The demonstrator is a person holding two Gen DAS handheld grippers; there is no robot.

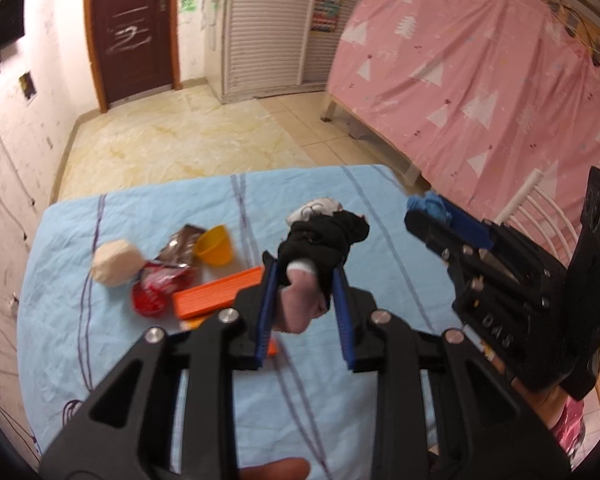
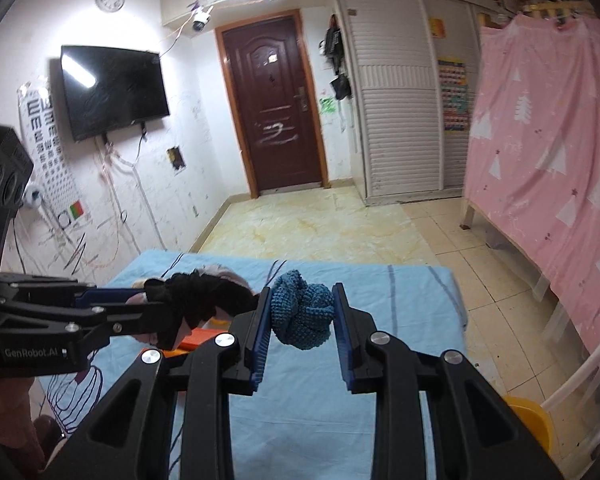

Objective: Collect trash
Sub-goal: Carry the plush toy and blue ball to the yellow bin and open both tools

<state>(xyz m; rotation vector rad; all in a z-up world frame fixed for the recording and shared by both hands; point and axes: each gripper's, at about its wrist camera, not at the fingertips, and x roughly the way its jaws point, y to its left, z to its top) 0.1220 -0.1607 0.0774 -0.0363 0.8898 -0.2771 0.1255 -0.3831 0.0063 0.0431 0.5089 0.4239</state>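
My left gripper [image 1: 305, 280] is shut on a bundle of black, pink and white socks [image 1: 320, 240] and holds it above the blue tablecloth [image 1: 340, 380]. My right gripper [image 2: 302, 306] is shut on a balled blue knit sock [image 2: 302, 312], also lifted over the table. The right gripper shows in the left wrist view [image 1: 424, 216] at the right; the left gripper with its bundle [image 2: 196, 304] shows at the left of the right wrist view. On the table lie a red wrapper [image 1: 152, 292], a brown wrapper [image 1: 180, 246], a yellow cup [image 1: 215, 246] and a cream ball [image 1: 116, 266].
An orange flat box [image 1: 216, 292] lies under the left gripper. A pink-curtained bed [image 1: 480, 92] stands to the right, with a white chair back [image 1: 532, 204] and a yellow bucket [image 2: 528, 420] near the table's right side. A tiled floor [image 2: 320, 224] lies beyond.
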